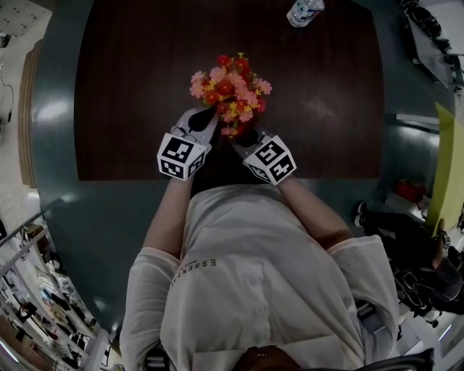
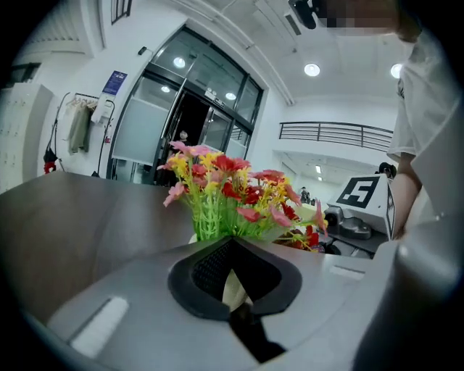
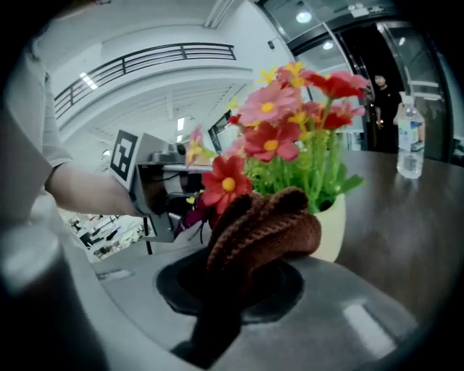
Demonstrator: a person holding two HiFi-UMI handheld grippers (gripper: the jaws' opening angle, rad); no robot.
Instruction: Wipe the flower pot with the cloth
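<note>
At centre-top of the head view, the flowers (image 1: pixel 230 90) stand on the dark table (image 1: pixel 326 109), near its lower edge and close to the person's torso. The blooms hide whatever is under them from this angle. The left gripper (image 1: pixel 208 122) comes in from lower left and the right gripper (image 1: pixel 245 143) from lower right, with both tips tucked under the bouquet on opposite sides. Reads as one holding, one wiping. The water bottle (image 1: pixel 304 11) at the top edge is well apart and not in play. Left gripper view: the jaws are nearly together, pinched on a cream sliver at lower centre that I take to be the flower pot (image 2: pixel 233 288) rim. The stems rise right behind it. Likely purpose is to stop a light pot sliding or spinning under the wipe. The right gripper's marker cube (image 2: pixel 366 199) shows at right, past the bouquet. Right gripper view: the jaws are clamped on a bunched brown knitted cloth (image 3: pixel 264 228), whose fold sticks out past the tips toward the cream pot wall (image 3: pixel 330 232) at centre right. Touching or just beside the wall, can't tell which. The bunching puts a soft pad ahead of the hard jaws, so only fabric meets the pot. My read: the wipe is at or near contact. The next move needs a sweep around the wall with the left grip kept firm. Risks are tipping a top-heavy pot and snagging petals on the knit.
</note>
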